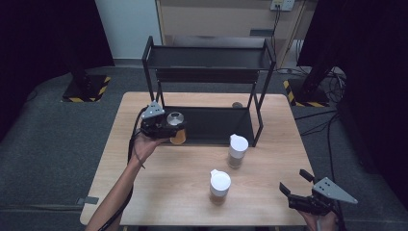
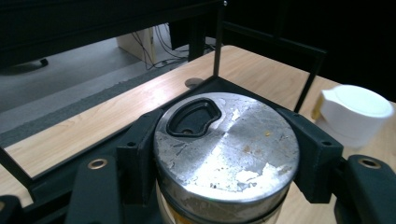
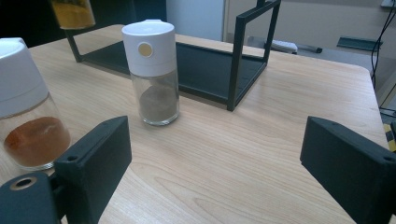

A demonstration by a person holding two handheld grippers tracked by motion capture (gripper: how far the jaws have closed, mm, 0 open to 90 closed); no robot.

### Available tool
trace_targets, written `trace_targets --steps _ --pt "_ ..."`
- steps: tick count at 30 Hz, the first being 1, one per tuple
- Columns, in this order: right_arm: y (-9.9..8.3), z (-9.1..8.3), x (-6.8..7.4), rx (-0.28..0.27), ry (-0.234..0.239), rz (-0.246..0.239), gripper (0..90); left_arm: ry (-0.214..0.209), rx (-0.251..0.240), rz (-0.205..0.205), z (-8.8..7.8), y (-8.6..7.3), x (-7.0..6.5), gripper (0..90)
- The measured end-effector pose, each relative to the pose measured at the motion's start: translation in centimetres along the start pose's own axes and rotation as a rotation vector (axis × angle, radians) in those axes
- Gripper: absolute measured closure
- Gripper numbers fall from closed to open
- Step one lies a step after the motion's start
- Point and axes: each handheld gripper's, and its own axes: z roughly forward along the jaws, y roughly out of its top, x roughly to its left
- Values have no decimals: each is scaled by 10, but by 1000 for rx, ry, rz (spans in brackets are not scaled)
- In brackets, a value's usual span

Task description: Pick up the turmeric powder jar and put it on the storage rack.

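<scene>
Left claw (image 1: 177,129) is clamped on the metal-lidded spice jar (image 1: 176,126), held up off the table (image 1: 260,192) right at the black rack's (image 1: 207,62) front edge, forearm angled in from below. Right claw (image 1: 294,182) sits wide apart and holding nothing near the table's corner.

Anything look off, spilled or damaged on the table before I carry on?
Nothing spilled or tipped. One oddity: the metal lid of the glass jar held in the left tool is scuffed and stained, its finish flaking. Both white-capped glass shakers stand upright on the wooden table.

Metal-lid jar (image 2: 226,154) body cut off at btm edge; contents mostly hidden by lid.
</scene>
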Motion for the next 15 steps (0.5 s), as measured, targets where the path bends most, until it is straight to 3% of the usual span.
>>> trace_targets --steps 9,15 --pt "0 0 0 -2 2 1 92 105 -7 -37 28 -2 -2 344" --pt "-1 0 0 -3 1 6 92 191 12 -23 43 -4 -6 344"
